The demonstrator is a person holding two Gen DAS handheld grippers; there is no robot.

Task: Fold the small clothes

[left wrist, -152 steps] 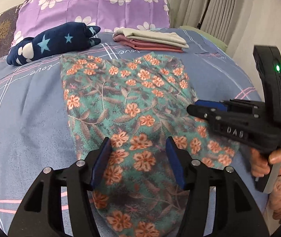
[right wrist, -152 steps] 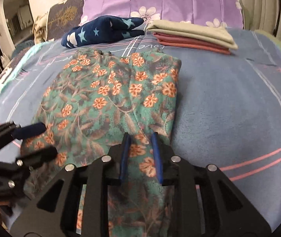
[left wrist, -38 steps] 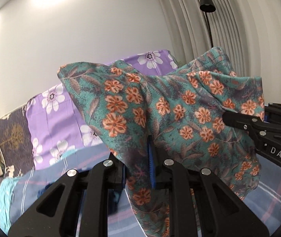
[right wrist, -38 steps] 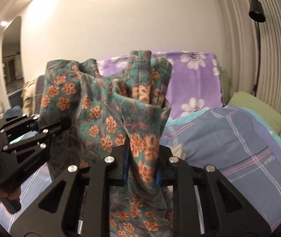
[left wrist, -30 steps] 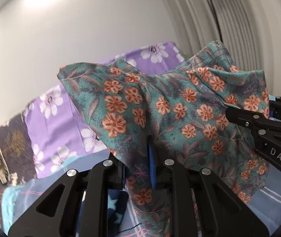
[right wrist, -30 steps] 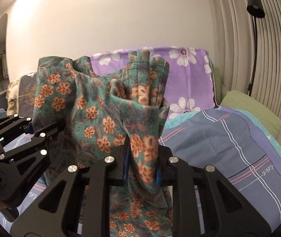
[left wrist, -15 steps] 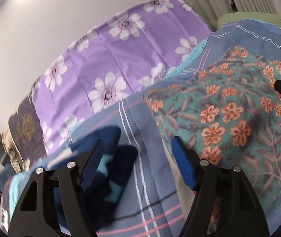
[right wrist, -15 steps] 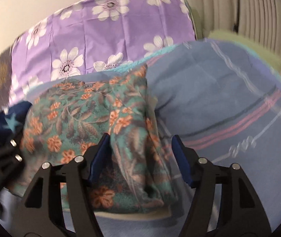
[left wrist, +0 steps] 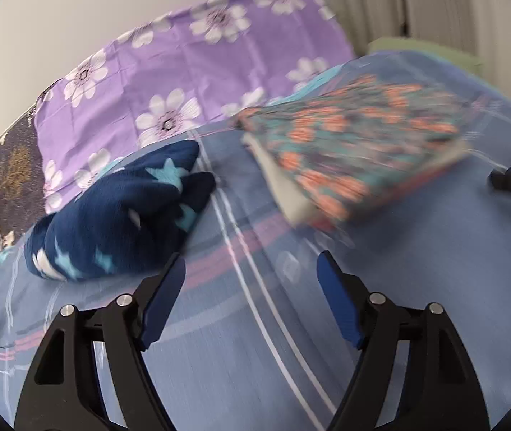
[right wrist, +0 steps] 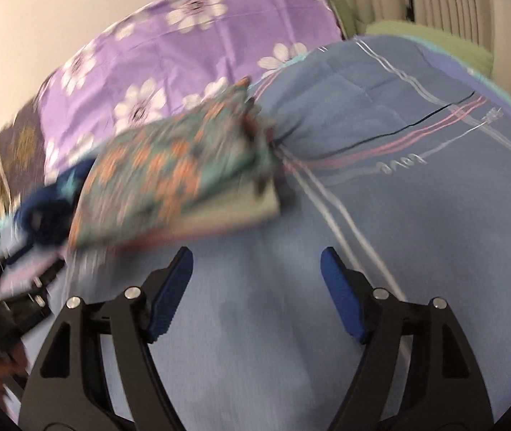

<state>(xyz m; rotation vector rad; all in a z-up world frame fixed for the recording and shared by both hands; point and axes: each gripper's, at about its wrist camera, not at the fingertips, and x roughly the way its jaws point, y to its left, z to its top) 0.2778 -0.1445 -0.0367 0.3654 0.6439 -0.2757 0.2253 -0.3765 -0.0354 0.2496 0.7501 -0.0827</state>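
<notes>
While the left gripper (left wrist: 250, 294) hangs over the bed, its blue ribbed pads are spreading wide with only the smooth blue striped bedspread (left wrist: 417, 287) between them. Ahead to the right, the folded floral garment (left wrist: 356, 143), teal with orange blossoms, lies flat on a stack of folded clothes (left wrist: 291, 201). A plush navy star-print bundle (left wrist: 119, 208) sits to the left, a purple daisy pillow (left wrist: 190, 57) behind.

From the right gripper (right wrist: 255, 291), likewise opening and empty, the blurred garment (right wrist: 169, 176) lies ahead-left atop the pale stack (right wrist: 244, 208).
</notes>
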